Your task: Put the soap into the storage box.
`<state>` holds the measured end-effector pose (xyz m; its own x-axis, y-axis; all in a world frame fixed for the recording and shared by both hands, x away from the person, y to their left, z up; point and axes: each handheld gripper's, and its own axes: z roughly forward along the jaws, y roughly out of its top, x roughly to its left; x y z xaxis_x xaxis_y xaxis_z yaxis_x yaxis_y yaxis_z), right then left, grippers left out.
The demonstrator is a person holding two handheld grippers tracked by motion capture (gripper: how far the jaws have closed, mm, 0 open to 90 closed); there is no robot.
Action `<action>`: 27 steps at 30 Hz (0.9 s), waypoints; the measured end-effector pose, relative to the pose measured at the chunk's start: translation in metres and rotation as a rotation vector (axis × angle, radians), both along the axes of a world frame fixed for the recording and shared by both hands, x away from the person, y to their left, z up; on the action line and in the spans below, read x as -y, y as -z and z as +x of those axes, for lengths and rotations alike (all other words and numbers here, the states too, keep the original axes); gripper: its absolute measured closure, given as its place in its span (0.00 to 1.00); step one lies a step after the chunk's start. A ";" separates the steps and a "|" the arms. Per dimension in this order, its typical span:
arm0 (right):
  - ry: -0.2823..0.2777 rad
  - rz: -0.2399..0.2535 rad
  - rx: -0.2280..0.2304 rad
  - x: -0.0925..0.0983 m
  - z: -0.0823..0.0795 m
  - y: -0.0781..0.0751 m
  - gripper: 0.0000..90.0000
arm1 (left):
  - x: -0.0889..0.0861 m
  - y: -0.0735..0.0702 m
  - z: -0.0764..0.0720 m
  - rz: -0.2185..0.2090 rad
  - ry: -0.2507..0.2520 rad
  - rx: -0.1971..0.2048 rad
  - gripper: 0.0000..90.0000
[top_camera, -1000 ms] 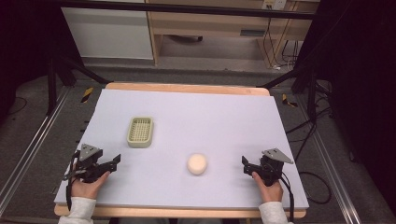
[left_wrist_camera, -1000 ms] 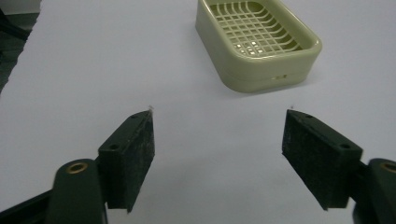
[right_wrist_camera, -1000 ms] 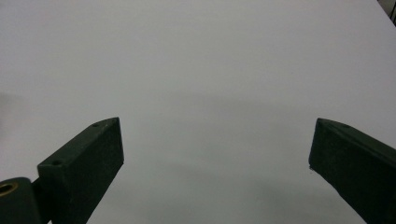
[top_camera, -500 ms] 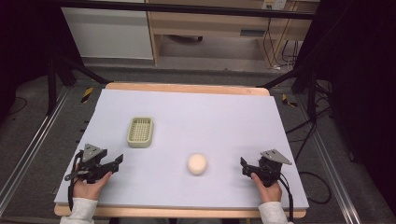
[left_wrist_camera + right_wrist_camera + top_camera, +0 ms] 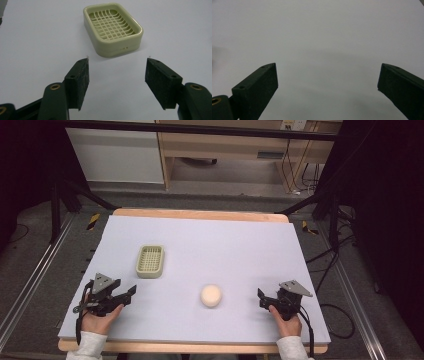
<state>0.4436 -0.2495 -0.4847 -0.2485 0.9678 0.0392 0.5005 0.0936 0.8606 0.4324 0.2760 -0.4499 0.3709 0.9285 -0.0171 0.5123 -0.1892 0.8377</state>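
high view: left gripper (image 5: 127, 293) and right gripper (image 5: 261, 298) near the worktop (image 5: 240, 245) front edge, round cream ball (image 5: 211, 295) between them | left gripper view: jaws apart, just been closing, nothing between; empty lattice tray (image 5: 113, 27) just ahead | right gripper view: jaws wide, bare matte surface ahead

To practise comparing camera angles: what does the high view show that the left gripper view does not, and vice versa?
High view adds the cream round object, the right gripper and the table with its wooden edge. Left gripper view adds the tray and its inner grid close up, and the left gripper, jaws apart, just been closing, nothing between. Both share the tray on the pale table.
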 end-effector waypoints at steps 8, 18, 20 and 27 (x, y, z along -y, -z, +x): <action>-0.001 -0.001 0.002 0.000 0.000 0.000 0.04 | 0.006 -0.002 -0.001 -0.004 0.011 0.006 0.41; -0.002 -0.001 0.000 0.000 0.000 0.000 0.04 | 0.012 -0.005 0.000 0.006 0.042 0.007 0.41; -0.003 -0.001 -0.001 0.000 0.000 0.000 0.04 | 0.016 -0.005 0.001 0.009 0.058 0.005 0.41; -0.005 0.002 -0.001 0.000 0.000 0.000 0.04 | 0.023 -0.006 0.001 0.016 0.080 0.007 0.40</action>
